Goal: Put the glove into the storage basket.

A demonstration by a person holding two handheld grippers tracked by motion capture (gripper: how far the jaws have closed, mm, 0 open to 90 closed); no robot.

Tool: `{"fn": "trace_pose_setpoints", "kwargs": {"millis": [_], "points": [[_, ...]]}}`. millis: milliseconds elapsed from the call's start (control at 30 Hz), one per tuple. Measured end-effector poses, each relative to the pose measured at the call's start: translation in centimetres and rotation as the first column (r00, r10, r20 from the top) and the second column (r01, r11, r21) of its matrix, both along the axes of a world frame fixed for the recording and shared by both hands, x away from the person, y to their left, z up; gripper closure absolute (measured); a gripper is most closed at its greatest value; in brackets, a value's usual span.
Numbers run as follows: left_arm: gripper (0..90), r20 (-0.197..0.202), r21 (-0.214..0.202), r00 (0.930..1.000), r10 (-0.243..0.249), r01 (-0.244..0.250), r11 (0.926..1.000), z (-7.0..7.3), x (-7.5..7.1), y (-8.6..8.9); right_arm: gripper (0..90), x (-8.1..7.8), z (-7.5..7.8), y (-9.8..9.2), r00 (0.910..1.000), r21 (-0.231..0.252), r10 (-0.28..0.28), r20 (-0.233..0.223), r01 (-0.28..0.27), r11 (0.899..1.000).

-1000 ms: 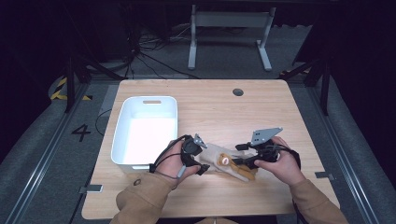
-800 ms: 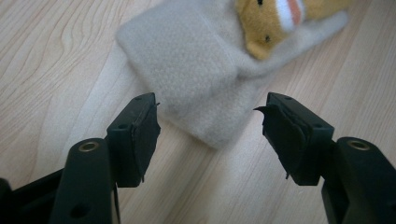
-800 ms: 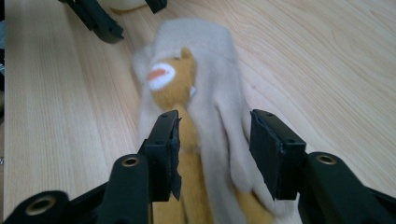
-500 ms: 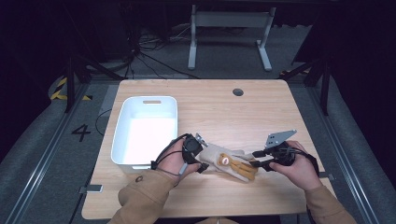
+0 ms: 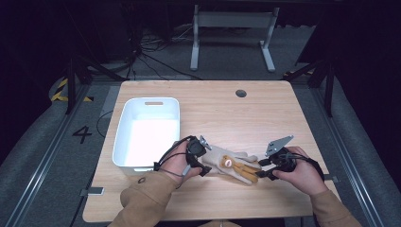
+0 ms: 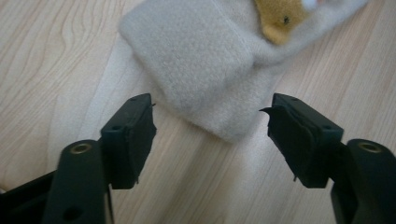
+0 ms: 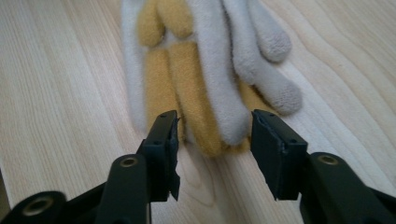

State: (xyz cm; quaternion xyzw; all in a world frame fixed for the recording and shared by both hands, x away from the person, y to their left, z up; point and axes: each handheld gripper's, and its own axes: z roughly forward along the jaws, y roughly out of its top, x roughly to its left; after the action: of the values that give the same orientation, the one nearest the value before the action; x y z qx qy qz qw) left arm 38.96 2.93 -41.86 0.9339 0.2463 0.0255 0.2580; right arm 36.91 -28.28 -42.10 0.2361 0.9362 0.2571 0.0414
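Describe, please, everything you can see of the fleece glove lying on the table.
The glove is soft cream fleece with mustard-yellow fingers and a small yellow animal patch; it may be two gloves stacked. It lies flat on the wooden table, right of the white bin, folded cuff toward the left hand-held gripper, fingertips toward the right hand-held gripper. Both stand open at its ends, neither pressing on it.

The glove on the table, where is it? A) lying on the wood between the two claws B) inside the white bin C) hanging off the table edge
A: the glove lies flat on the table, with the left claw at its cuff and the right claw at its fingertips.
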Motion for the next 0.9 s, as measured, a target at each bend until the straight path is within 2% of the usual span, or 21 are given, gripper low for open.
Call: {"fn": "trace_pose_setpoints", "kwargs": {"millis": [100, 167, 267, 300, 333, 367, 400, 500, 567, 633, 667, 733, 800, 900], "points": [[39.8, -0.001, -0.007, 1.0, 0.002, -0.002, 1.0, -0.1, 0.1, -0.1, 52.8, 0.2, -0.5, 0.2, 0.9997, -0.023, 0.02, 0.014, -0.02, 1.0], [40.1, -0.005, -0.009, 1.0, 0.001, -0.001, 1.0, -0.2, 0.1, -0.1, 53.7, 0.2, -0.6, 0.3, 0.9998, -0.024, 0.017, 0.014, -0.017, 1.0], [38.6, 0.005, 0.001, 1.0, 0.009, -0.009, 1.0, -0.5, 0.2, -0.2, 65.6, 0.2, -0.9, 0.6, 0.9995, -0.048, 0.029, 0.014, -0.028, 0.998], [39.3, 0.005, 0.001, 1.0, 0.009, -0.009, 1.0, -0.5, 0.2, -0.2, 65.6, 0.2, -0.9, 0.6, 0.9995, -0.048, 0.029, 0.014, -0.028, 0.998], [40.7, 0.005, -0.002, 0.9999, 0.014, -0.014, 0.9999, -0.5, 0.2, -0.3, 73.7, 0.1, -0.8, 0.7, 0.9995, -0.047, 0.027, 0.014, -0.027, 0.999], [40.7, -0.001, -0.003, 0.9998, 0.021, -0.021, 0.9998, -0.6, 0.2, -0.3, 73.7, 0.1, -0.8, 0.7, 0.9995, -0.047, 0.027, 0.014, -0.027, 0.999], [43.9, -0.01, -0.002, 0.9995, 0.031, -0.031, 0.9995, -0.6, 0.2, -0.4, 77.3, 0.1, -0.7, 0.7, 0.9996, -0.048, 0.024, 0.017, -0.023, 0.999], [47.6, -0.012, -0.004, 0.9992, 0.037, -0.037, 0.9993, -0.7, 0.3, -0.4, 78.8, 0.1, -0.7, 0.6, 0.9996, -0.048, 0.023, 0.019, -0.022, 0.999], [47.5, -0.008, 0.02, 0.9972, 0.074, -0.074, 0.9971, -0.8, 0.3, -0.6, 79.5, 0.1, -0.7, 0.7, 0.9996, -0.049, 0.022, 0.018, -0.021, 0.999], [46.4, -0.005, 0.029, 0.9966, 0.082, -0.082, 0.9962, -0.9, 0.3, -0.7, 79.5, 0.1, -0.8, 0.7, 0.9996, -0.05, 0.023, 0.018, -0.022, 0.999], [42.6, -0.003, 0.029, 0.997, 0.078, -0.078, 0.9965, -1.0, 0.4, -0.8, 79.6, 0.1, -0.8, 0.7, 0.9995, -0.051, 0.024, 0.02, -0.023, 0.998], [46.6, -0.016, 0.007, 0.9978, 0.065, -0.065, 0.9979, -1.2, 0.3, -1.1, 79.8, 0.1, -0.8, 0.7, 0.9996, -0.049, 0.023, 0.018, -0.022, 0.999], [50.7, -0.015, 0.008, 0.9979, 0.063, -0.063, 0.998, -1.3, 0.3, -1.2, 79.9, 0.1, -0.7, 0.7, 0.9996, -0.049, 0.023, 0.017, -0.022, 0.999], [61.9, -0.009, 0.019, 0.9974, 0.072, -0.072, 0.9972, -1.3, 0.4, -1.2, 80.2, 0.1, -0.6, 0.8, 0.9996, -0.049, 0.022, 0.018, -0.021, 0.999]]}}
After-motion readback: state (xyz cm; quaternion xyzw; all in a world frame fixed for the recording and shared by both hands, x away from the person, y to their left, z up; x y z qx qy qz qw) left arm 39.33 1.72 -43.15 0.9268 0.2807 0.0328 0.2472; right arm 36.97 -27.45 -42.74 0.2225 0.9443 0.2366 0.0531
